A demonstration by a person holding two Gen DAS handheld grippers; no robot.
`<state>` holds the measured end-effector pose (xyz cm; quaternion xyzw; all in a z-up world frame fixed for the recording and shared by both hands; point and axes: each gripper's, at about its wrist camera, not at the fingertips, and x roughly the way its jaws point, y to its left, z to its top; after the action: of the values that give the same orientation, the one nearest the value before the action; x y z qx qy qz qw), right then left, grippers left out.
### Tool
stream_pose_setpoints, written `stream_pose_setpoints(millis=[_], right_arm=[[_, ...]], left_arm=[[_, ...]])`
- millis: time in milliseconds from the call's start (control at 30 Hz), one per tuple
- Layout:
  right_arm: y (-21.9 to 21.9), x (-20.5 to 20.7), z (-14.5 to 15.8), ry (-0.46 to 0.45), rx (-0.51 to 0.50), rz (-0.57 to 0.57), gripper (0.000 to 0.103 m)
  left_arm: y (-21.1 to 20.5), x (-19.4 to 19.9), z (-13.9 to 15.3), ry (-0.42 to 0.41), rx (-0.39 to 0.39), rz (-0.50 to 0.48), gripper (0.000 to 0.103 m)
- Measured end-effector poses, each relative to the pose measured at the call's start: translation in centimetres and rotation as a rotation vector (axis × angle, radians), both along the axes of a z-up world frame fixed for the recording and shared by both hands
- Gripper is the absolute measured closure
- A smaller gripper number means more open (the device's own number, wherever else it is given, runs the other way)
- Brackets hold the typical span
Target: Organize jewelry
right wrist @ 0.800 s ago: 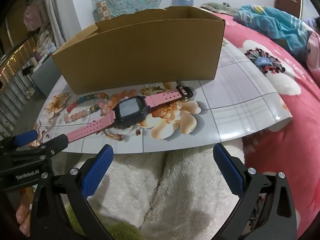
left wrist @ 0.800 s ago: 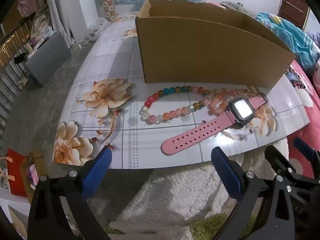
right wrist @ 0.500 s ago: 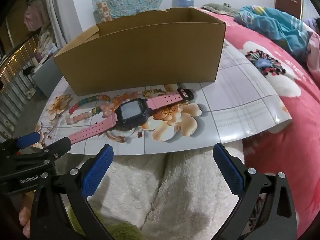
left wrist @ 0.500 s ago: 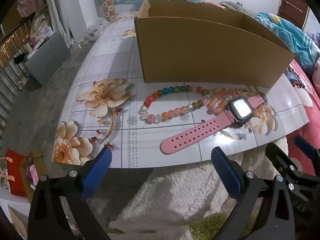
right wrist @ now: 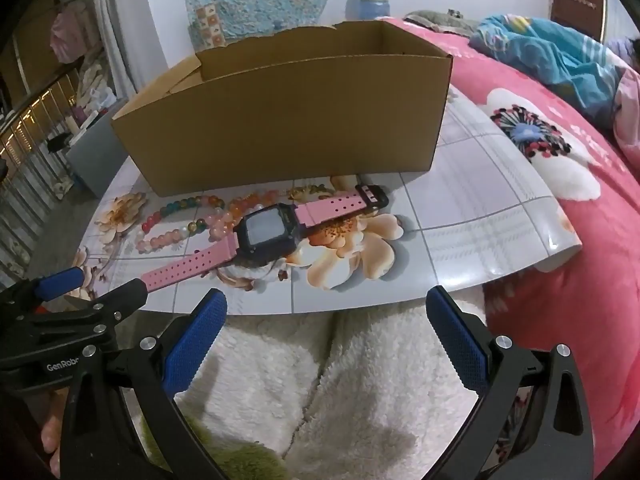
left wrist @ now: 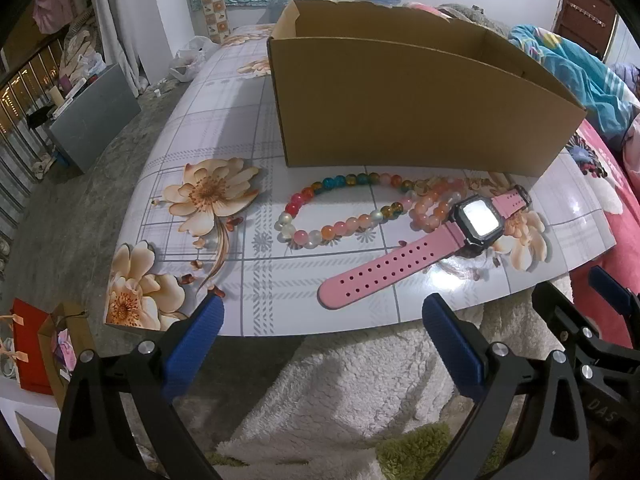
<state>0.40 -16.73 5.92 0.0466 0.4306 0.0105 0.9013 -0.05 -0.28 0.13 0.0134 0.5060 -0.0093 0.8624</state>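
Nothing boxed yet: we hover both grippers spread wide, left gripper [left wrist: 320, 344], right gripper [right wrist: 326, 334], watch [left wrist: 476, 220], bracelets [left wrist: 344, 208] outside box [left wrist: 400, 112]

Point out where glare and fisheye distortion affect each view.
Left wrist view: the watch face is washed out white by glare, a bright sheen lies on the glossy table near it, and the cardboard box edges bow. Right wrist view: the watch face is greyer, the table's right corner shines, and the box rim curves.
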Motion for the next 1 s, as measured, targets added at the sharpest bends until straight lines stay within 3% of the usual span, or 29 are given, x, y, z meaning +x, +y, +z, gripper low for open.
stream_pose_setpoints(millis=[1000], right_arm=[[0.37,-0.02,0.41,-0.002,0.001,0.000,0.007]], left_arm=[[-0.11,0.21,0.18,0.001,-0.002,-0.001,0.006]])
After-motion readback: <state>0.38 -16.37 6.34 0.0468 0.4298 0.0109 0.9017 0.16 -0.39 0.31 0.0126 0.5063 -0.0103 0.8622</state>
